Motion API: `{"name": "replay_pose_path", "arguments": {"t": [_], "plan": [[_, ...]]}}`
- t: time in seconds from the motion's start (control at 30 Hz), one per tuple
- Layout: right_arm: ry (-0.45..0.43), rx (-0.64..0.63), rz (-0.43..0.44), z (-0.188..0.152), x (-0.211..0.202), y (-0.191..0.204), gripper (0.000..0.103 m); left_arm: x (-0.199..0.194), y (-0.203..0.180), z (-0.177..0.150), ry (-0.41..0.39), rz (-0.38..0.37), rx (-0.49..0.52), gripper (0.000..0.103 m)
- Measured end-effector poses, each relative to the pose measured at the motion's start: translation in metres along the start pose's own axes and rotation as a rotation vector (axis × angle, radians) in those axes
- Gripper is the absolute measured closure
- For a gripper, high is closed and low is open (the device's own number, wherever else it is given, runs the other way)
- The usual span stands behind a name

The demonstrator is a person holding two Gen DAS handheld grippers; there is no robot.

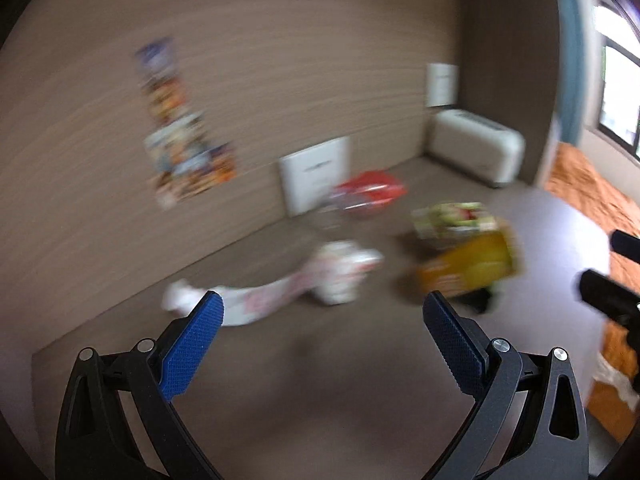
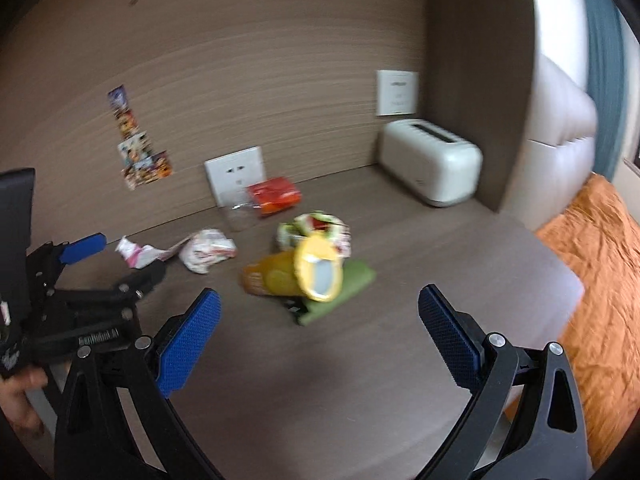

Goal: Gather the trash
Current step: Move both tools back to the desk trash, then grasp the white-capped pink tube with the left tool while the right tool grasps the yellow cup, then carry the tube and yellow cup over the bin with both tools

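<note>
We hold both claws released and empty above the desk. The trash sits in a loose cluster in front of the white toaster, toward the wall socket. Our right claw points almost straight at the yellow chip bag, which lies just ahead with its long axis running left to right. The left claw is nearer the crumpled white wrapper, ahead of it and slightly left. The bag looks puffy and light, its mouth open.
</note>
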State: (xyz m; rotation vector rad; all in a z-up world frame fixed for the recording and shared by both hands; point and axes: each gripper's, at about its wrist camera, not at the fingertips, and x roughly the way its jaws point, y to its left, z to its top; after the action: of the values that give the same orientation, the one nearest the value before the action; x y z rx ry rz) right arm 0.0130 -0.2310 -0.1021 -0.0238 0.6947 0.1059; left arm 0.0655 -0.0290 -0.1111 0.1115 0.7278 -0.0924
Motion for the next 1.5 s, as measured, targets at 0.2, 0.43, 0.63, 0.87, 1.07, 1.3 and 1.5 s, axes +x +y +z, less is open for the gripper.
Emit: {"name": "replay_pose_path", "arguments": {"t": [0.2,0.43,0.63,0.87,1.07,1.3,1.5], "plan": [[0.052,-0.005,-0.028,0.005,0.04,0.019,0.004,0.044,0.07,-0.006,0.066,0.094,-0.086,0.005],[0.144,0.029,-0.022,0.006,0.083,0.021,0.004,0.094,0.104,-0.005,0.147,0.016,-0.145,0.005],[0.187,0.053,-0.017,0.01,0.107,0.012,0.004,0.114,0.112,-0.007,0.159,-0.038,-0.172,0.006],[0.196,0.078,0.057,0.012,0.12,0.013,0.015,0.123,0.108,-0.001,0.167,-0.071,-0.155,0.05],[0.193,0.117,0.111,0.012,0.117,0.012,0.036,0.112,0.115,-0.008,0.17,-0.111,-0.201,0.068],[0.167,0.153,0.147,0.022,0.101,0.005,0.044,0.089,0.129,-0.013,0.152,-0.144,-0.247,0.073],[0.143,0.173,0.167,0.03,0.089,0.003,0.044,0.083,0.119,-0.004,0.139,-0.152,-0.229,0.074]]}}
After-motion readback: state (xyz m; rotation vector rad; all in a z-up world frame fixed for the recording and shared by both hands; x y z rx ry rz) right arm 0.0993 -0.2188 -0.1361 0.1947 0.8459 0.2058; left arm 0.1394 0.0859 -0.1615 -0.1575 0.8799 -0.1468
